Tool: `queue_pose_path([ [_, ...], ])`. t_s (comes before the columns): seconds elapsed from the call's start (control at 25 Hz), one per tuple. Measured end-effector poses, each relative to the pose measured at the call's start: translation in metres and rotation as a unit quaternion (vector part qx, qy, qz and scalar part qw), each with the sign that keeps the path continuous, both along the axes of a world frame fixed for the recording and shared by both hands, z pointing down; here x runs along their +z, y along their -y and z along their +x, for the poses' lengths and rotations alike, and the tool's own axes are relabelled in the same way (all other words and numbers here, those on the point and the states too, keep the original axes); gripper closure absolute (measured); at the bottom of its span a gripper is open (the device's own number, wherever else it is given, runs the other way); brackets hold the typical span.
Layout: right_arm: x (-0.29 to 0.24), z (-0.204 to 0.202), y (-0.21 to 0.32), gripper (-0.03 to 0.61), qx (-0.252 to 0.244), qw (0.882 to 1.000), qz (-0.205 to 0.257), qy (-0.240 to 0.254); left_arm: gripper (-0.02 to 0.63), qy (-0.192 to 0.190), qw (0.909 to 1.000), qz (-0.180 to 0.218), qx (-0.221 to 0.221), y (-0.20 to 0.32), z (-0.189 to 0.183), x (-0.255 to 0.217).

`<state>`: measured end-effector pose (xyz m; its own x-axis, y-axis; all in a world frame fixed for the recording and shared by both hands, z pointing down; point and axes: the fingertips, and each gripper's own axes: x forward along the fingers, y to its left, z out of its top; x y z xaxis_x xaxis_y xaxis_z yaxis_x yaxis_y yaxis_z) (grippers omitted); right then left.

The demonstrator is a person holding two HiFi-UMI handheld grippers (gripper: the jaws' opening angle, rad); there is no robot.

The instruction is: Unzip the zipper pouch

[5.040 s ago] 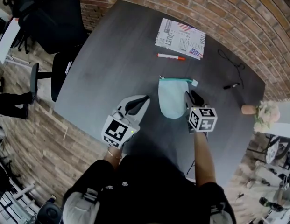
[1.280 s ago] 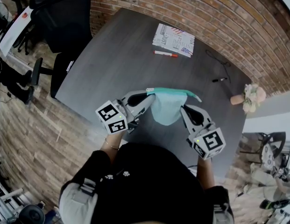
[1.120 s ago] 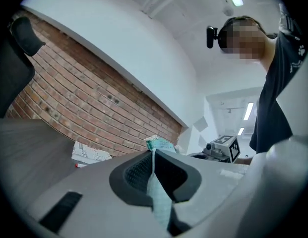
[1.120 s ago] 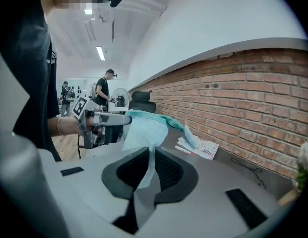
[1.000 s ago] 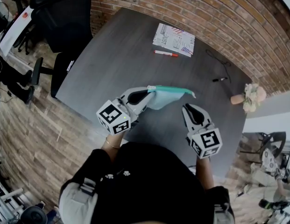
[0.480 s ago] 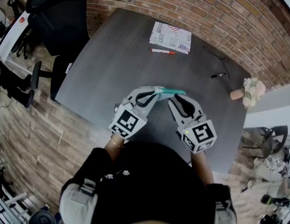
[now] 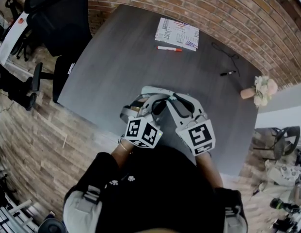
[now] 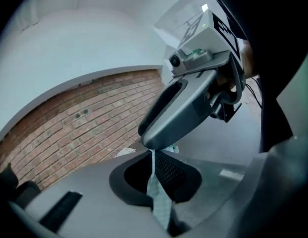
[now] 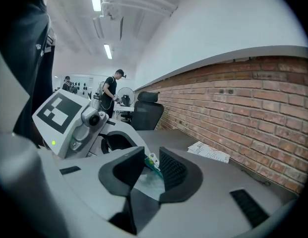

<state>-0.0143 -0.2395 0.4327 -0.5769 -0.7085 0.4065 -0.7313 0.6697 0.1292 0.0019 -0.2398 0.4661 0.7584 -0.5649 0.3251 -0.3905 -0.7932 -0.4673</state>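
One soft, thin zipper pouch (image 9: 150,180) is held in the air above the bench (image 7: 116,57). It is judged light and limp, likely to fold under any pull, so one end should be pinned while the pull tab (image 9: 153,159) is taken at the zipper line. The left hand-held gripper (image 8: 154,155) is clamped tight on a fold of the cloth. The jaws of the right hand-held gripper (image 9: 151,152) have just been opened wide. The tab end lies between them, apparently unpressed.

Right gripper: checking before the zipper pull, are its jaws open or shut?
Open: the right gripper has just opened; its jaws stand apart, the pouch between them, unclamped.
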Motion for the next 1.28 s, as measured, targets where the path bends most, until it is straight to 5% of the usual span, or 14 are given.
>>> queue_pose_path([
  [1.04,0.003,0.021,-0.006,0.551,0.043,0.999,0.002,-0.004,0.606,0.073,0.9961,0.05,-0.006,0.0,-0.006,0.008],
  [1.28,0.009,0.02,-0.003,0.549,0.029,0.996,-0.017,0.078,0.606,0.089,0.9931,0.076,0.011,-0.005,-0.002,0.005],
])
